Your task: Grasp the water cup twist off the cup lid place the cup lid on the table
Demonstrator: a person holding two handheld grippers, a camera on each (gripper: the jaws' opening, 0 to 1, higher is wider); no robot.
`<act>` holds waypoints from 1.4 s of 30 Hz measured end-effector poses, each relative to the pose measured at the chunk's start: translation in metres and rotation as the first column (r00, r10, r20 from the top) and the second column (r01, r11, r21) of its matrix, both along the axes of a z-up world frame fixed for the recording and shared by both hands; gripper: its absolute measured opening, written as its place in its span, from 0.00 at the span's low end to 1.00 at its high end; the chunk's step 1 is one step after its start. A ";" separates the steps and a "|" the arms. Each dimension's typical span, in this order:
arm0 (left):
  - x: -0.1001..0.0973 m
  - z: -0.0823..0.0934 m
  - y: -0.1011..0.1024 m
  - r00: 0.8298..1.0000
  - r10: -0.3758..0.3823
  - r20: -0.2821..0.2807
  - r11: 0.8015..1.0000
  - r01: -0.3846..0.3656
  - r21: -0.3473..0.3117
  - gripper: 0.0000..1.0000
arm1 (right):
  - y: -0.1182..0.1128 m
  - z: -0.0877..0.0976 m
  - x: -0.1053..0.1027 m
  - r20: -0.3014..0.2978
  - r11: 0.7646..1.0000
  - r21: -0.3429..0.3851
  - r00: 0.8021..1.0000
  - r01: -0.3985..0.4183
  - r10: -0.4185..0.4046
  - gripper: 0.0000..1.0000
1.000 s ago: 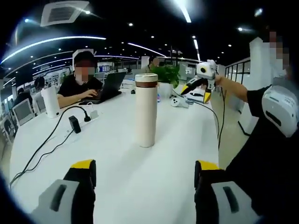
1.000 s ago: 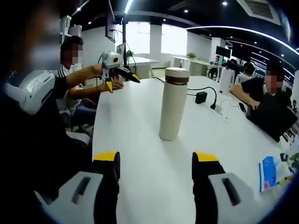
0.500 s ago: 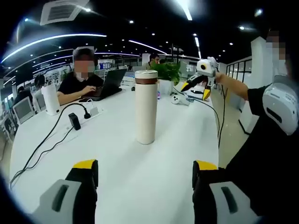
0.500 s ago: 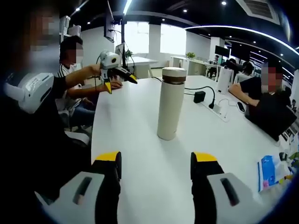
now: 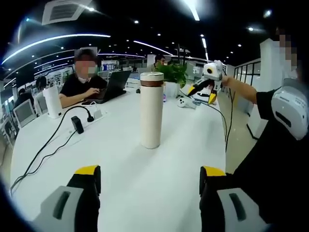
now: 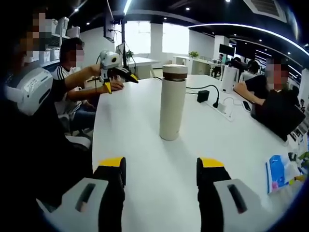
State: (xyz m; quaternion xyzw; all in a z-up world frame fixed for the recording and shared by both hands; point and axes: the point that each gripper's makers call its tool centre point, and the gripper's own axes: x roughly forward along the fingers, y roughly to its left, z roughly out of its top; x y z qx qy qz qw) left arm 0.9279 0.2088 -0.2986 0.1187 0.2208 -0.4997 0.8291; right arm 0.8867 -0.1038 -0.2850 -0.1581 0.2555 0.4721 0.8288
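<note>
Left gripper view: water cup (image 5: 151,110), cup lid (image 5: 151,79) still on, stands upright on the white table (image 5: 145,183), well ahead of the left gripper (image 5: 148,175), jaws wide, empty. Right gripper (image 6: 160,166) likewise gapes, empty; its bases are cut off below.

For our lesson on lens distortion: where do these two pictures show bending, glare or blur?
Left gripper view: ceiling light strips curve into arcs, and the table edge bows; the cup stays sharp. Right gripper view: bright windows wash out, and the left gripper looks slightly soft.
</note>
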 end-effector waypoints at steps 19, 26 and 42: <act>-0.004 0.005 -0.002 1.000 0.000 0.007 1.000 -0.001 0.009 0.84 | -0.005 0.001 -0.002 0.015 1.000 -0.011 1.000 0.003 -0.003 0.61; -0.004 0.008 -0.007 1.000 -0.007 0.014 1.000 0.007 0.010 0.84 | -0.010 -0.003 -0.006 0.009 1.000 -0.018 1.000 0.007 -0.007 0.61; -0.002 0.004 -0.007 1.000 -0.004 0.010 1.000 0.004 0.022 0.84 | -0.011 -0.007 -0.005 0.002 1.000 -0.020 1.000 0.003 -0.003 0.61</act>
